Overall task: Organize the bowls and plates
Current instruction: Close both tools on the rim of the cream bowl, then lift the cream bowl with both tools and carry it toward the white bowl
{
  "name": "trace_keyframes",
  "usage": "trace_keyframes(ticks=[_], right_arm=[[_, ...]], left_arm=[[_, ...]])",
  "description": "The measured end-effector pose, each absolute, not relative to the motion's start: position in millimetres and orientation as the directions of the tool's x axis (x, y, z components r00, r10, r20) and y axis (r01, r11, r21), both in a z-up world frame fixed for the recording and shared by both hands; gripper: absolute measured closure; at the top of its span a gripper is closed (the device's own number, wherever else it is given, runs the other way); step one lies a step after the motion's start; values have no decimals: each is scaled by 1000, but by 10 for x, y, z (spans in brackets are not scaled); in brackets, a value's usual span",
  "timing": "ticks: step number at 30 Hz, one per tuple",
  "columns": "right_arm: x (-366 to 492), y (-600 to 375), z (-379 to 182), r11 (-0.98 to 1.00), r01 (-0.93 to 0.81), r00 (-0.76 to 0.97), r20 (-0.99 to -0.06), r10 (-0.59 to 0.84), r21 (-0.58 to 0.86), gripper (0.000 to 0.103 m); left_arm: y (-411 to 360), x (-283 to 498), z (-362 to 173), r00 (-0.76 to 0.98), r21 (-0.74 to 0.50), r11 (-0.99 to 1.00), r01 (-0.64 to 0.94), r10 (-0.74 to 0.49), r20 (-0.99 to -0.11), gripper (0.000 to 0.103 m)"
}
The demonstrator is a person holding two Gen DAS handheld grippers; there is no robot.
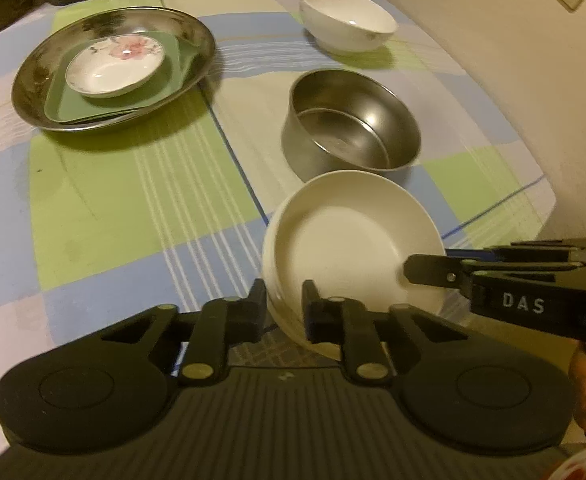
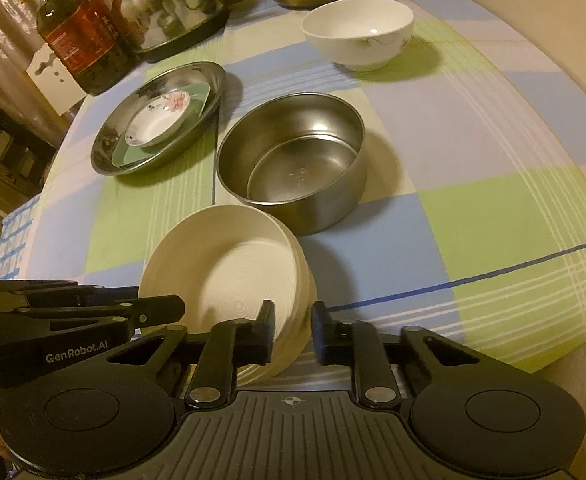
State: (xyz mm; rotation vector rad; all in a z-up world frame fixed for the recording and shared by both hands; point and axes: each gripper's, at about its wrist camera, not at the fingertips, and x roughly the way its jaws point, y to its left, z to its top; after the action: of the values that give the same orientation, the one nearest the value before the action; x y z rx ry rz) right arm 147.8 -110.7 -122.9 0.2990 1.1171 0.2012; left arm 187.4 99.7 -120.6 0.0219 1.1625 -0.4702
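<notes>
I have the cream bowl (image 1: 349,240) pinched by its rim on both sides: my left gripper (image 1: 283,306) clenched on one edge, my right gripper (image 2: 293,334) on the opposite. It hangs tilted over the checked desk (image 1: 113,208), just in front of the steel bowl (image 2: 293,156).

Open tablecloth (image 1: 105,208) lies left of the cream bowl (image 1: 353,248), offering a wide passage toward the steel plate (image 1: 113,68). Directly ahead, the steel bowl (image 2: 293,160) stands just beyond the cream bowl, blocking forward travel; the white bowl (image 2: 357,32) and wall (image 1: 513,80) bound the far right.
</notes>
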Motion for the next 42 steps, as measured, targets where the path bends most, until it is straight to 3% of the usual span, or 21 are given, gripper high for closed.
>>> trace_keyframes(ticks=[25, 42], right_arm=[[1724, -950, -599, 939, 68, 517, -817, 255, 336, 86], [2646, -1761, -387, 945, 38, 586, -773, 242, 325, 86]], left_arm=[[1063, 2264, -594, 385, -184, 838, 513, -417, -823, 87], [154, 3150, -356, 501, -165, 875, 455, -405, -765, 87]])
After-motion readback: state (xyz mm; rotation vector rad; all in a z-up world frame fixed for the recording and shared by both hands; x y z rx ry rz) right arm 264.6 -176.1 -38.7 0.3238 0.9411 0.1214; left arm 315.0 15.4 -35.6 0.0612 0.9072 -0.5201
